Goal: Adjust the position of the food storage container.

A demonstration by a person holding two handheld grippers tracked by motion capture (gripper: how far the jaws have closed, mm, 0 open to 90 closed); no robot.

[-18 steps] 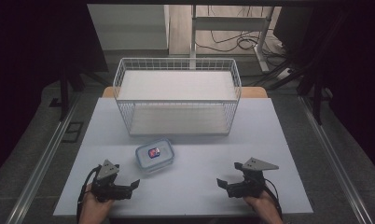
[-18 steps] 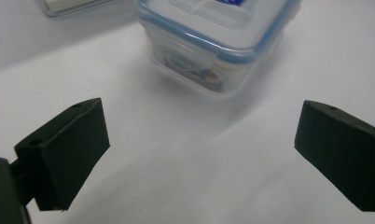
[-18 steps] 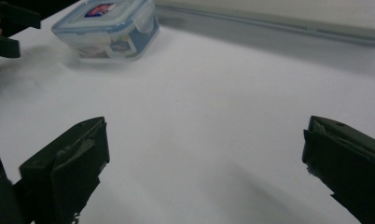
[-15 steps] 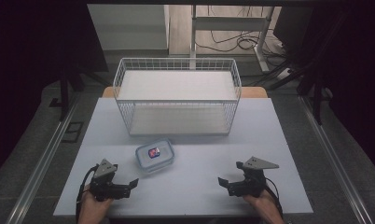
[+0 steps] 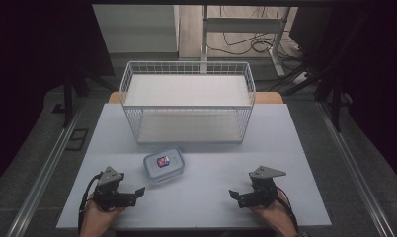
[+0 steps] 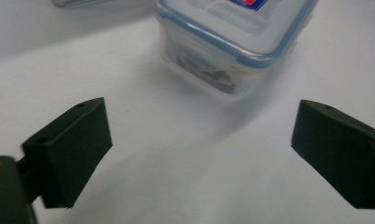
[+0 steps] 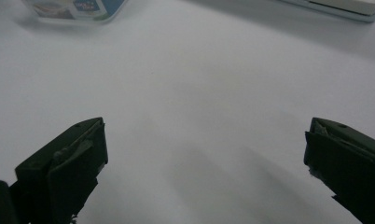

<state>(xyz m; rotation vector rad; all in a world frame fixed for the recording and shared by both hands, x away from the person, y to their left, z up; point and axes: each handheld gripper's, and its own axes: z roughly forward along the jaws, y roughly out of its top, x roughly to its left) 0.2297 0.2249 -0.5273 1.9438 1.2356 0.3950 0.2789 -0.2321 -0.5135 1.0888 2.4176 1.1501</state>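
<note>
A small clear food box with a blue-rimmed snap lid and a red and blue label sits on the white table, just in front of a white wire basket. My left gripper rests low at the near left, open, its jaws pointing toward the box, which lies a short way ahead of them. At the near right my right gripper is open too, jaws aimed left over bare table. A corner of the box appears at the top left of the right gripper view.
The wire basket stands across the table's far half, and its lower edge crosses the top right of the right gripper view. Metal rails run along both sides of the table. Cables and a desk frame lie beyond the far edge.
</note>
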